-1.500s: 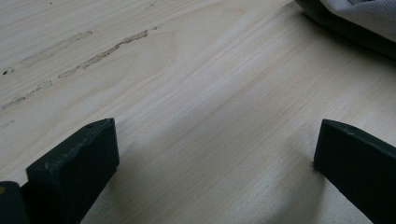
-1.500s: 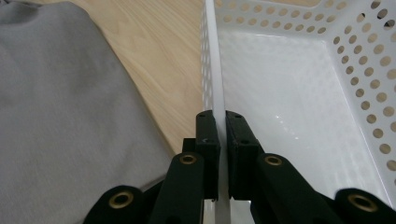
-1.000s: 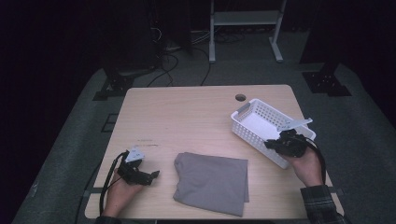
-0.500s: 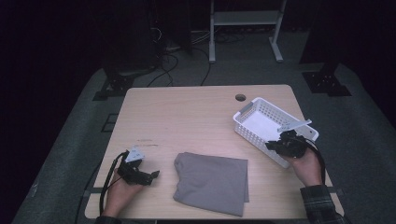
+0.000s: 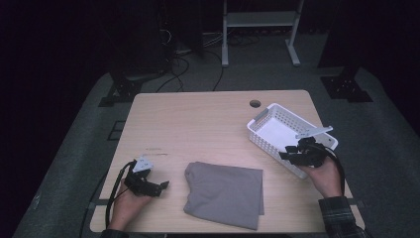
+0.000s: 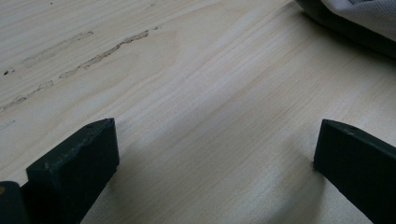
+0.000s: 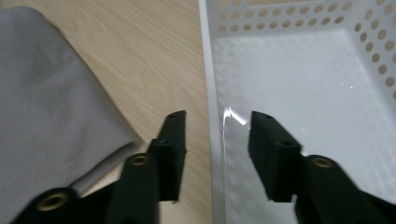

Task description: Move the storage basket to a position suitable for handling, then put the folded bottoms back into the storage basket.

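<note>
Light wood tabletop (image 5: pixel 198 124) w/ a folded grey cloth (image 5: pixel 225 193) lying flat near the front edge, about centre; white perforated basket (image 5: pixel 277 130) at the right side, set at an angle, nothing visible inside; small round hole (image 5: pixel 255 103) in the tabletop just behind the basket.

Left gripper (image 5: pixel 157 187) held low at front left, pointing toward the cloth but apart from it; left gripper view: jaws spread wide over bare wood, nothing between them, cloth edge (image 6: pixel 359 14) at upper right corner; faint scuff marks (image 6: pixel 93 51) on the wood ahead.

Right gripper (image 5: pixel 286 155) at the basket's near long wall; right gripper view: jaws parted, straddling the basket rim (image 7: pixel 208 93), one jaw outside over the wood, the other inside over the basket floor; can't tell if either touches the wall; cloth corner (image 7: pixel 56 102) lies just beside the outer jaw.

Person's left hand (image 5: pixel 126 206) and right hand (image 5: pixel 327 176) come in from the bottom; plaid sleeve (image 5: pixel 341 218) on the right arm.
</note>
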`<state>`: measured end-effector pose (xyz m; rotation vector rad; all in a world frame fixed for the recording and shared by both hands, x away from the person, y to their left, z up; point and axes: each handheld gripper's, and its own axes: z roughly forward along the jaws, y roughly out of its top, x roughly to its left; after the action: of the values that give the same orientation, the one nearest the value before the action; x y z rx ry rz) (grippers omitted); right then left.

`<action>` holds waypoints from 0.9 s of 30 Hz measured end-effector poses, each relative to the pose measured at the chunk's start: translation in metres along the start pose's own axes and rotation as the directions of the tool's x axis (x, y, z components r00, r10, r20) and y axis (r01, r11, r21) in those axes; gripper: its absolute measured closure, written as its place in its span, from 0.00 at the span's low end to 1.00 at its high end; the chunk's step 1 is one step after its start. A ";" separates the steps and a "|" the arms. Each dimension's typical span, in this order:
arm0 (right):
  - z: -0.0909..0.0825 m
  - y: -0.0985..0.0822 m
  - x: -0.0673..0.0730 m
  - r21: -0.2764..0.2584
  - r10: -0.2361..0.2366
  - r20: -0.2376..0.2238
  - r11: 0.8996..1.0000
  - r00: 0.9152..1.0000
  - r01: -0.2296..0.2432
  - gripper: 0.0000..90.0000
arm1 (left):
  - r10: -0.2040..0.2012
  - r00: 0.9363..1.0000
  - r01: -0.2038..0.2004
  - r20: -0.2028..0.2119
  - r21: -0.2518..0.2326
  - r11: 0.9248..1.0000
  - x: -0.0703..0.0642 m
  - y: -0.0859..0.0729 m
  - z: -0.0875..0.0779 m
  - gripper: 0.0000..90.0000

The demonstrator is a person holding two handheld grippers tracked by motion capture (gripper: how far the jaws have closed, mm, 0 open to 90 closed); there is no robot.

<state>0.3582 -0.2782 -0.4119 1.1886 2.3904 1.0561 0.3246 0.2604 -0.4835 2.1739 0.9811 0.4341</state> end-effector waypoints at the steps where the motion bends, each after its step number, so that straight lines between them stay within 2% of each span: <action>1: 0.000 0.001 0.001 -0.004 0.002 0.002 1.000 1.000 -0.002 0.54 | 0.000 1.000 0.000 0.000 0.000 1.000 0.000 0.000 0.000 0.00; 2: 0.000 0.001 0.001 -0.004 0.002 0.002 1.000 1.000 -0.002 0.54 | 0.000 1.000 0.000 -0.001 0.000 1.000 0.000 0.000 0.000 0.00; 3: 0.000 0.003 0.002 -0.011 -0.001 0.008 1.000 1.000 0.001 0.47 | -0.001 1.000 0.001 -0.001 0.001 1.000 0.000 0.000 0.000 0.00; 4: 0.000 0.003 0.002 -0.011 -0.001 0.008 1.000 1.000 0.001 0.47 | -0.001 1.000 0.001 -0.001 0.001 1.000 0.000 0.000 0.000 0.00; 5: 0.000 0.004 0.004 -0.025 0.001 0.005 1.000 1.000 0.000 0.41 | -0.001 1.000 0.001 -0.001 0.001 1.000 0.000 0.000 0.000 0.00; 6: 0.000 0.004 0.004 -0.025 0.001 0.005 1.000 1.000 0.000 0.41 | -0.001 1.000 0.001 -0.001 0.001 1.000 0.000 0.000 0.000 0.00; 8: 0.000 0.007 0.007 -0.035 -0.008 -0.001 0.999 1.000 0.008 0.34 | -0.001 1.000 0.001 -0.001 0.001 1.000 0.000 0.000 0.000 0.00; 13: 0.001 0.010 0.013 -0.049 -0.032 0.005 0.998 0.999 0.033 0.28 | -0.001 1.000 0.001 -0.001 0.001 1.000 0.000 0.000 0.000 0.00; 18: 0.006 0.014 0.023 -0.047 -0.053 -0.009 0.997 0.999 0.053 0.15 | -0.001 1.000 0.001 -0.002 0.001 1.000 0.000 0.000 0.000 0.00; 27: 0.007 0.021 0.036 -0.053 -0.081 -0.035 0.995 0.996 0.079 0.12 | -0.001 1.000 0.001 -0.001 0.001 1.000 0.000 0.000 0.000 0.00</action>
<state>0.3516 -0.2384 -0.3988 1.0552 2.4021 1.1169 0.3247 0.2606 -0.4835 2.1740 0.9833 0.4350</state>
